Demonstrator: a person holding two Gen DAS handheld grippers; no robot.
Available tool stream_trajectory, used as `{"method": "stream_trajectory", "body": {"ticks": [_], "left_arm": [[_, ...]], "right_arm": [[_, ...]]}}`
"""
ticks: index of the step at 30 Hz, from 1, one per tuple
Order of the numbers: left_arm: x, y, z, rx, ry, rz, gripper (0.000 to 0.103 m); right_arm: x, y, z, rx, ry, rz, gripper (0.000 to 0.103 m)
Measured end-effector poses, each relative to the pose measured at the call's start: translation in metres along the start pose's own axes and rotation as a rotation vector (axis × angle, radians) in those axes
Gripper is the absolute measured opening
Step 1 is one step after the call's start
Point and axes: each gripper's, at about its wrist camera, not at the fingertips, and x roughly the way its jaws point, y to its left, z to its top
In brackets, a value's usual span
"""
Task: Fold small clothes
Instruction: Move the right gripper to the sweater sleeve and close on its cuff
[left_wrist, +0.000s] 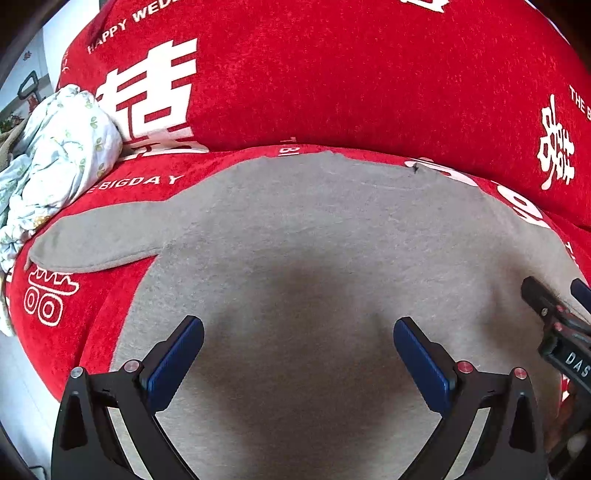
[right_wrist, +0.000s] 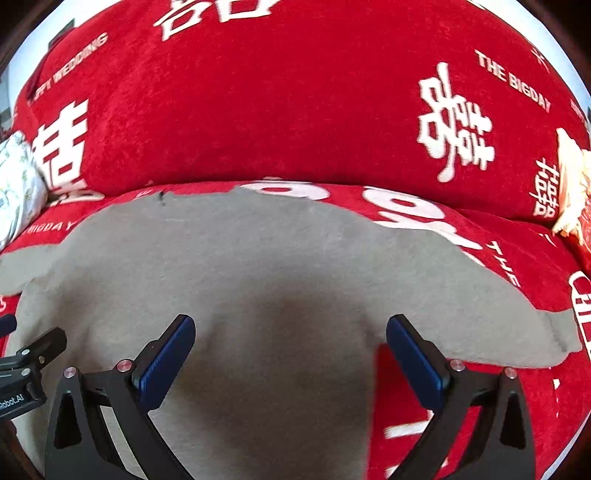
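A grey long-sleeved top (left_wrist: 314, 229) lies spread flat on a red sofa seat; it also shows in the right wrist view (right_wrist: 258, 258). One sleeve (left_wrist: 96, 240) sticks out to the left, the other sleeve (right_wrist: 535, 332) to the right. My left gripper (left_wrist: 298, 339) is open and empty, just above the garment's lower middle. My right gripper (right_wrist: 290, 336) is open and empty above the garment's right part. Each gripper's tip shows at the edge of the other's view: the right gripper (left_wrist: 554, 314) and the left gripper (right_wrist: 33, 354).
The red sofa cover (left_wrist: 332, 74) with white lettering has an upright backrest close behind the garment. A crumpled white floral cloth (left_wrist: 62, 147) lies at the left end of the seat. A cream and red item (right_wrist: 576, 192) sits at the right end.
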Motion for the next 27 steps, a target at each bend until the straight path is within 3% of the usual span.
{"method": "stream_trajectory", "body": {"ticks": [7,13,27], "left_arm": [[-0.004,-0.037,0.012,0.065,0.001,-0.016,0.103],[-0.003,-0.074,0.018,0.111,0.008,-0.039,0.103],[-0.004,-0.163,0.028,0.232,-0.005,-0.089,0.103]], "right_arm": [[0.001,-0.045,0.014,0.055,-0.001,-0.040,0.103],[0.003,-0.075,0.021,0.127,0.020,-0.016,0.103],[0.002,-0.133,0.015,0.185,0.026,-0.099,0.103]]}}
